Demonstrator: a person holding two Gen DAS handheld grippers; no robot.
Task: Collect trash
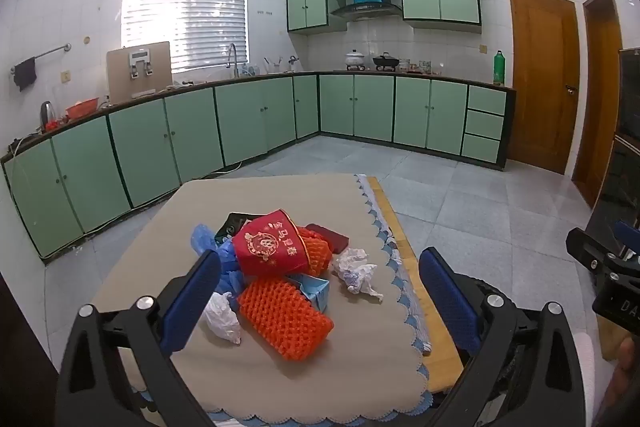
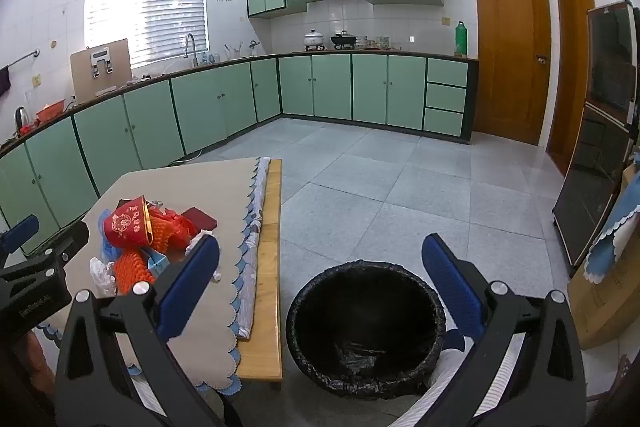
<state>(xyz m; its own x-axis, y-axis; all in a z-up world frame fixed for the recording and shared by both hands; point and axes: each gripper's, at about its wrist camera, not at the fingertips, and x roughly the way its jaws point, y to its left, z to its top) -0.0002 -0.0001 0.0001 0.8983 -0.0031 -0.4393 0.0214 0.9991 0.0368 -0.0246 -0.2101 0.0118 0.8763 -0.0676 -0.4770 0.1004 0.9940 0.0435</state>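
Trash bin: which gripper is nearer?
Right. The right gripper, fingers open, hangs right above the black-lined trash bin beside the table; the left gripper is over the trash pile on the table, farther away.

Left gripper [image 1: 320, 291] hangs wide open low in the frame, blue pads [image 1: 192, 301] spread to either side, nothing between them but air. Beyond it, at centre frame, a heap of trash sits on the beige table cover [image 1: 280, 379]: a red paper cup [image 1: 270, 245] tipped on its side on top, an orange foam net [image 1: 286, 319] in front, a second orange net [image 1: 318, 253] tucked behind the cup. Blue plastic [image 1: 206, 241] bunches at the left of the heap, a white wad [image 1: 222, 317] lies lower left by the pad, a crumpled tissue [image 1: 356, 273] just right. Green cabinets [image 1: 248, 119] line the back. At the right edge, the other gripper [image 1: 612, 267] pokes in.
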